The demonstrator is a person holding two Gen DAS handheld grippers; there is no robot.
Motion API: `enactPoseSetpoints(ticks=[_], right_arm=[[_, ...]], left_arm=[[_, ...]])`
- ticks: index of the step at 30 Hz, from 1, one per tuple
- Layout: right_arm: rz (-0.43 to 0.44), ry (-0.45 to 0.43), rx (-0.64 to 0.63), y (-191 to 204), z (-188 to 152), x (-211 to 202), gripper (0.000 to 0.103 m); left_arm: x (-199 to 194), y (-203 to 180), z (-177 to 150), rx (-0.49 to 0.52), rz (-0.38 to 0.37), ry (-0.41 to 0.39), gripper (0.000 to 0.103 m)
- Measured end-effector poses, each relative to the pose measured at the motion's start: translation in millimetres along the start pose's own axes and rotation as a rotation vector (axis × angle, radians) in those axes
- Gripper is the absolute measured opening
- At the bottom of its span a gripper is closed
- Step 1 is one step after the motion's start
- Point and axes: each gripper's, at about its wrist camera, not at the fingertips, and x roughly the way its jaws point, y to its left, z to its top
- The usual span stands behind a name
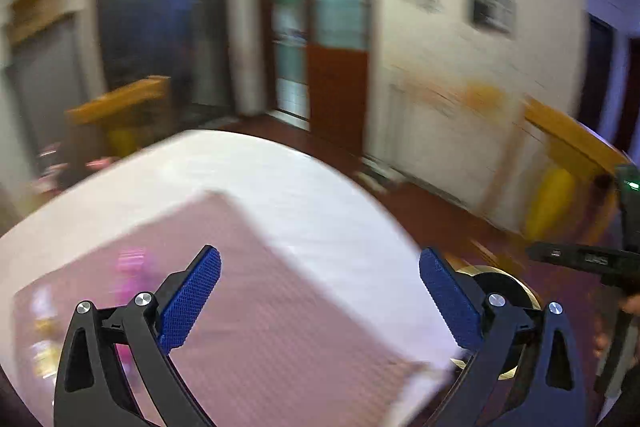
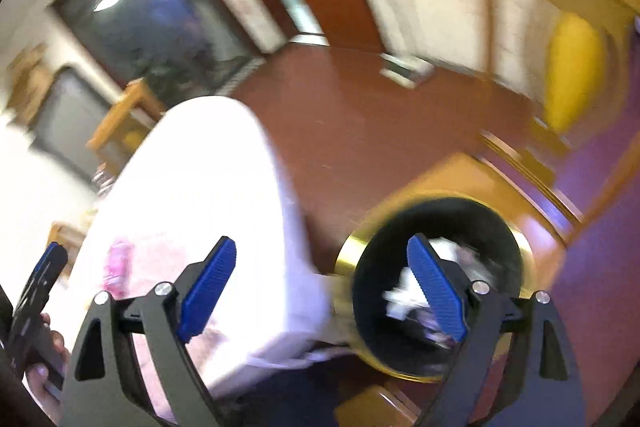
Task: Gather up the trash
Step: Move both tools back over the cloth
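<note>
- Left wrist view: left gripper had fingers apart, empty, over the table; pink wrapper lay blurred at left.
- Right gripper fingers apart, empty.
- Bin stood on the floor beside the table, paper trash inside.
- Yellow chair stood beyond.

No text, label or number can be read; both views are blurred

The fingers carry blue pads with a fine rough knurl, on matt black plastic arms pinned with shiny metal screws. The bin has a glossy brass-coloured metal rim and holds crumpled white paper. The red-brown floor looks smooth and slightly glossy.
</note>
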Motion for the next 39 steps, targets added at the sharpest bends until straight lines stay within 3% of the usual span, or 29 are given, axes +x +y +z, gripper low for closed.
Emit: enactPoseSetpoints(ticks=[8, 10, 12, 16, 22, 28, 39], right_arm=[[0.329, -0.067, -0.338, 194.3, -15.9, -9.6, 0.088], [0.389, -0.058, -0.402, 231.9, -28.1, -10.7, 0.089], [0.437, -0.041, -0.449, 262.3, -39.5, -9.7, 0.089], [0.485, 0.005, -0.492, 300.7, -55.4, -5.1, 0.089], [0.467, 0.028, -0.53, 326.5, -60.4, -0.6, 0.089], [0.438, 0.038, -0.522, 337.2, -66.7, 11.2, 0.089], [0.393, 0.173, -0.519, 379.5, -73.6, 75.3, 0.089]], left_arm=[[-133.9, 149.7, -33.7, -0.197, 0.585, -0.111, 0.097], [-163.9, 178.0, -49.6, -0.244, 0.693, -0.108, 0.097], [-182.6, 202.3, -62.2, -0.295, 0.74, -0.099, 0.097], [-206.9, 227.8, -79.2, -0.378, 0.748, -0.112, 0.097], [-214.1, 243.1, -102.7, -0.404, 0.734, -0.1, 0.097], [-198.7, 251.3, -108.0, -0.398, 0.707, -0.077, 0.097], [-171.3, 276.2, -112.1, -0.433, 0.682, -0.033, 0.097]])
